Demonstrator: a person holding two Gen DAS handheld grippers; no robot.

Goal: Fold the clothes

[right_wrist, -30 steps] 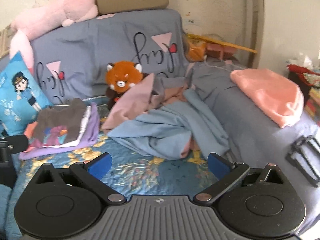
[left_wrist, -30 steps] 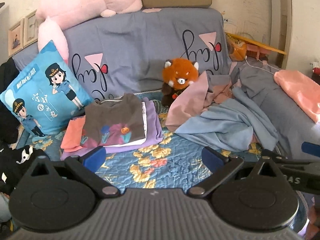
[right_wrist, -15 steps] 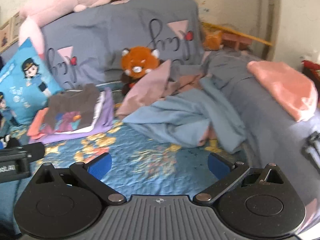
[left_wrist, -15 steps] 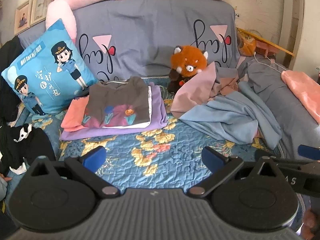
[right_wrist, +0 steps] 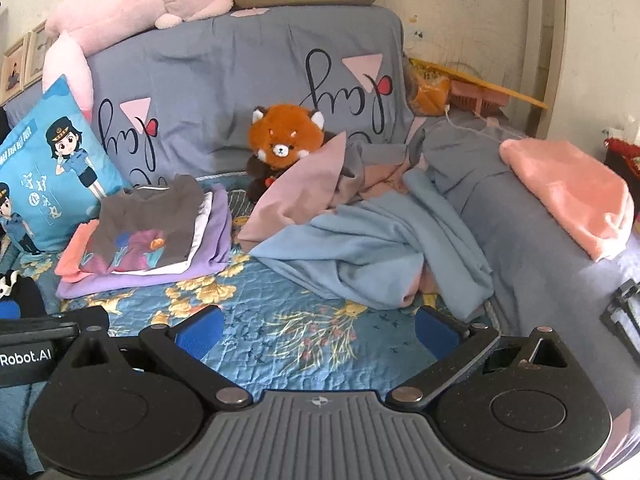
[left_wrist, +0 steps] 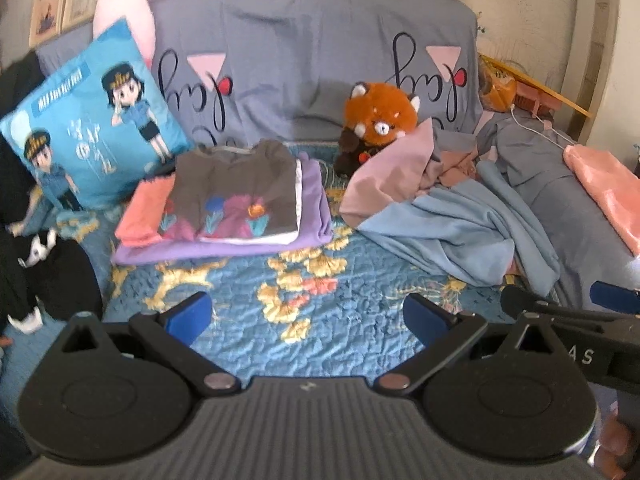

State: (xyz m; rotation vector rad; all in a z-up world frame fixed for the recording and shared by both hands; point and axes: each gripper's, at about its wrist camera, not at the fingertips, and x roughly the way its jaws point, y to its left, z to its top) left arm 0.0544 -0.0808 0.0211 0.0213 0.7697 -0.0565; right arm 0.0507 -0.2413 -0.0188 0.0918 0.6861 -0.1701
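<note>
Clothes lie in two lots on the floral quilt [right_wrist: 304, 340] in front of me: a neat folded stack [right_wrist: 152, 240] with a brown flower-print top uppermost, over white, purple and coral layers, and beside it to the right a loose heap [right_wrist: 372, 248] of light blue and dusty pink cloth, crumpled and unfolded. My left gripper [left_wrist: 307, 318] hovers over the bare quilt with its blue pads spread wide and nothing between them; my right gripper [right_wrist: 318, 328] hangs the same way, wide open and empty, its tip showing at the right edge of the left wrist view. Both sit short of the heap, neither touching cloth. Judging from this, the heap is what remains to fold, and the risks I see come from it. The blue and pink pieces overlap, so a pinch at a visible edge could catch two garments at once and drag the whole tangle. The red panda plush [right_wrist: 286, 140] leans right against the pink cloth, so a pull there would probably topple it. The heap's near left corner lies close to the folded stack, so a sideways drag could scuff the purple layer and spoil it. Quilted fabric underneath is soft, and a low pinch might grab it along with the garment.
</note>
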